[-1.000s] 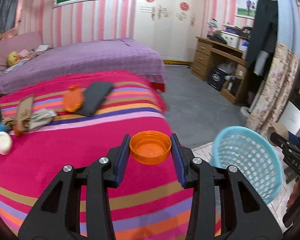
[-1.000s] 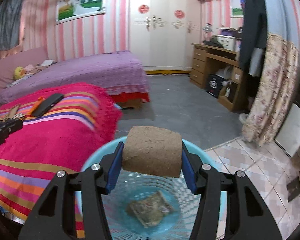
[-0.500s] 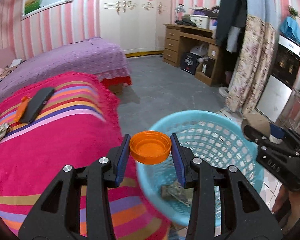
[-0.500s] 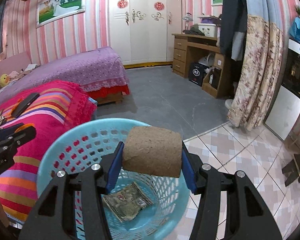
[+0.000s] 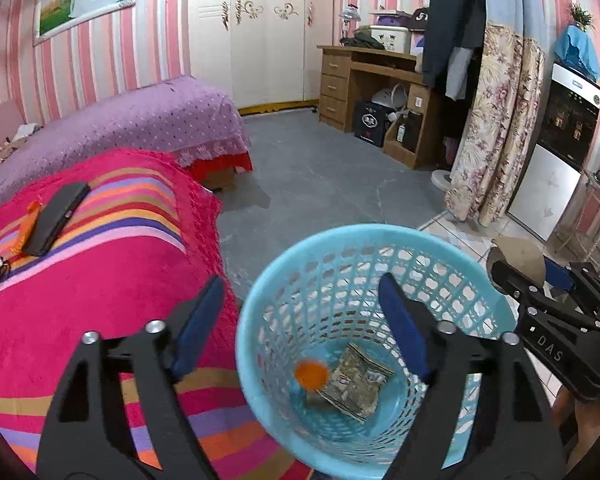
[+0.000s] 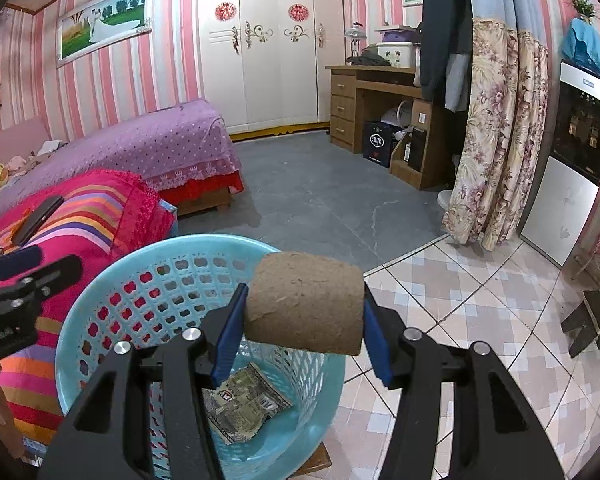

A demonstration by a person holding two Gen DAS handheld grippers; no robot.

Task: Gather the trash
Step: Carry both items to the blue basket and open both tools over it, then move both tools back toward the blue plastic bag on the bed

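A light blue mesh basket (image 5: pixel 260 292) (image 6: pixel 80 320) stands on the floor beside the bed. My left gripper (image 5: pixel 300 308) hovers over its rim, jaws opening, nothing between them. A blurred orange cap (image 5: pixel 310 374) is down in the basket near a crumpled wrapper (image 5: pixel 360 382) (image 6: pixel 244 404). My right gripper (image 6: pixel 304 312) is shut on a brown cardboard roll (image 6: pixel 304 306) over the basket's right side; the same roll (image 5: pixel 518 256) and right gripper (image 5: pixel 540 292) show in the left wrist view.
The bed with a pink striped blanket (image 5: pixel 80 280) lies left of the basket, carrying a black phone (image 5: pixel 56 212) and an orange packet (image 5: pixel 26 226). A purple bed (image 5: pixel 140 120), a wooden desk (image 5: pixel 372 80), a floral curtain (image 5: pixel 492 128) and tiled floor (image 6: pixel 480 320) surround.
My left gripper swung from over the blanket to above the basket, then spread its jaws and let the orange cap drop in. The right gripper shifted over the basket, still holding the roll.
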